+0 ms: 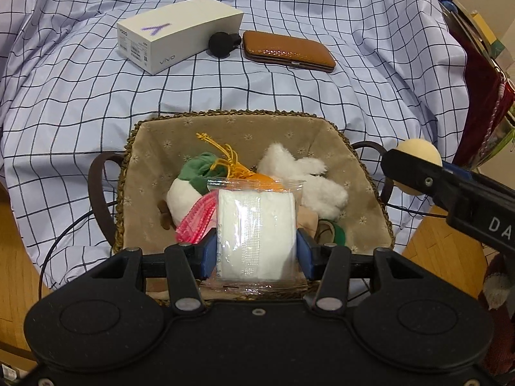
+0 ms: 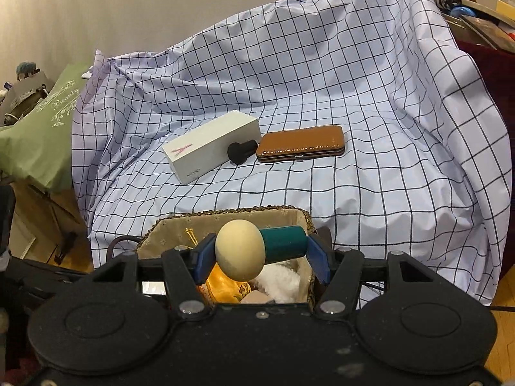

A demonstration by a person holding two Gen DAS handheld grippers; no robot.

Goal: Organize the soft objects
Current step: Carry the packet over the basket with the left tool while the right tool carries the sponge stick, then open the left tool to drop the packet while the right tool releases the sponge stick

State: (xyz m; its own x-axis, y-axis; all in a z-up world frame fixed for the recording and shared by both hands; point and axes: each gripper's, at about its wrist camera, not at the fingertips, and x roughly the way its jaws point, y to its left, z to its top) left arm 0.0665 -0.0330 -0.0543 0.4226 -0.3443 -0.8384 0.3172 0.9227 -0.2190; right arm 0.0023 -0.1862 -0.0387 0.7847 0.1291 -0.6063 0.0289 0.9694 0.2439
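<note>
**Both hand-held grippers loaded over the basket**

Nearest my left wrist camera, the left hand-held gripper (image 1: 256,254) is clamping a white tissue pack in clear wrap (image 1: 256,238), its blue pads (image 1: 208,254) pressing on both sides of the pack. I am holding it just above the near rim of the lined wicker basket (image 1: 225,122). Inside the basket, a white plush with a green top (image 1: 190,183) is lying at about ten o'clock from the pack, a gold tassel (image 1: 225,157) at twelve, and a fluffy white toy (image 1: 309,177) at about two o'clock.

On my right wrist camera, the right hand-held gripper (image 2: 261,254) is gripping a cream ball on a teal handle (image 2: 239,249) sideways, the ball against the left pad and the handle's end against the right. It is hanging over the same basket, at the basket's three o'clock side in the left view.

Beyond the basket, at twelve o'clock, a white phone box (image 1: 178,33), a small black knob (image 1: 222,43) and a brown leather case (image 1: 288,51) are lying in a row on the checked cloth (image 1: 354,96) covering the surface. The knob is touching the box; whether it touches the case I cannot tell.
</note>
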